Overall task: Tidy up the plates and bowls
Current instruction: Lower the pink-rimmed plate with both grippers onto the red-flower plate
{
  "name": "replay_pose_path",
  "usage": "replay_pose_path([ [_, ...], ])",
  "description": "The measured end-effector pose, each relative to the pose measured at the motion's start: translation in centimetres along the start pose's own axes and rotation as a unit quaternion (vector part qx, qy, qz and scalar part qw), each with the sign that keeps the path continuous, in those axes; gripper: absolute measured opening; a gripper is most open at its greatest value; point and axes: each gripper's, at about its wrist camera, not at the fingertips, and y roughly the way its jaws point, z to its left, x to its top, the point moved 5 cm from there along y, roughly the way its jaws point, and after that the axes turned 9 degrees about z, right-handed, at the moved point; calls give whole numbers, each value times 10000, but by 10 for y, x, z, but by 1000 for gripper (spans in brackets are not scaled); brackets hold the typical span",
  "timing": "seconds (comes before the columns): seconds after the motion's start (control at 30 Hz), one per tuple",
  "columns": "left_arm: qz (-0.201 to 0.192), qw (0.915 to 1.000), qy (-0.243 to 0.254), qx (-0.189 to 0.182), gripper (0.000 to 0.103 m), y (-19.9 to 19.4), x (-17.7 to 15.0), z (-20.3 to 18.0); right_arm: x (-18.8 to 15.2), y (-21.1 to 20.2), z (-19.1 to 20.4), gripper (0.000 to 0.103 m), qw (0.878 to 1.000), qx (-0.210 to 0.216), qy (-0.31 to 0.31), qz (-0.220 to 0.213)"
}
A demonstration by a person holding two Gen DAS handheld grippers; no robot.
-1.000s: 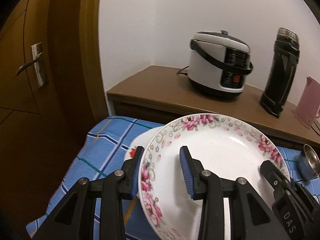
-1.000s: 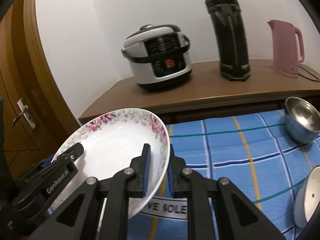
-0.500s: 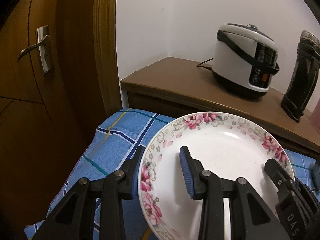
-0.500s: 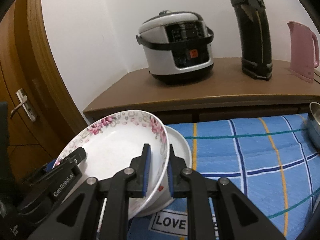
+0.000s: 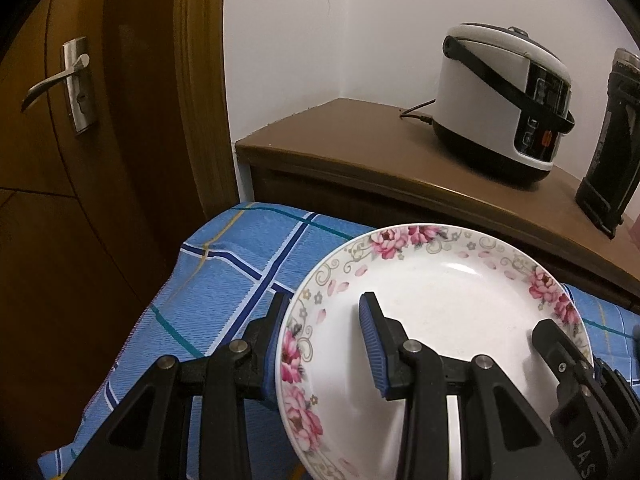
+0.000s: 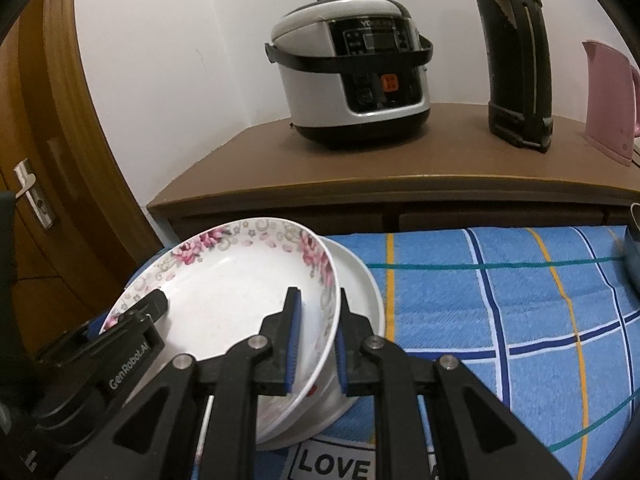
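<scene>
Both my grippers clamped on the floral plate, one on each side of the rim.

My right gripper (image 6: 316,344) is nearly closed, blue pads pinching the right rim of the floral plate (image 6: 232,300); my left gripper (image 5: 320,344) is partly open, one finger under the left rim, the other on the plate's inner face, so it grips there too. Plate sits tilted, left side higher, directly over a plain white plate (image 6: 362,280) whose edge shows just past the right rim; can't tell if they touch. Both are at the near-left corner of the blue checked tablecloth (image 6: 500,300). Behind it is a brown wooden cabinet (image 6: 360,160) carrying a rice cooker (image 6: 352,76), a black thermos (image 6: 516,60) and a pink kettle (image 6: 608,100). Wooden door with lever handle (image 5: 60,84) is off to the left.
</scene>
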Motion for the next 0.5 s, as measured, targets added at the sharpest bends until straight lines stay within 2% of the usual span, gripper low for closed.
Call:
replay_pose_path([
  [0.5,-84,9997,69,204,39,7,0,-2,-1,8,-1,16,9999,-64,-59,71],
])
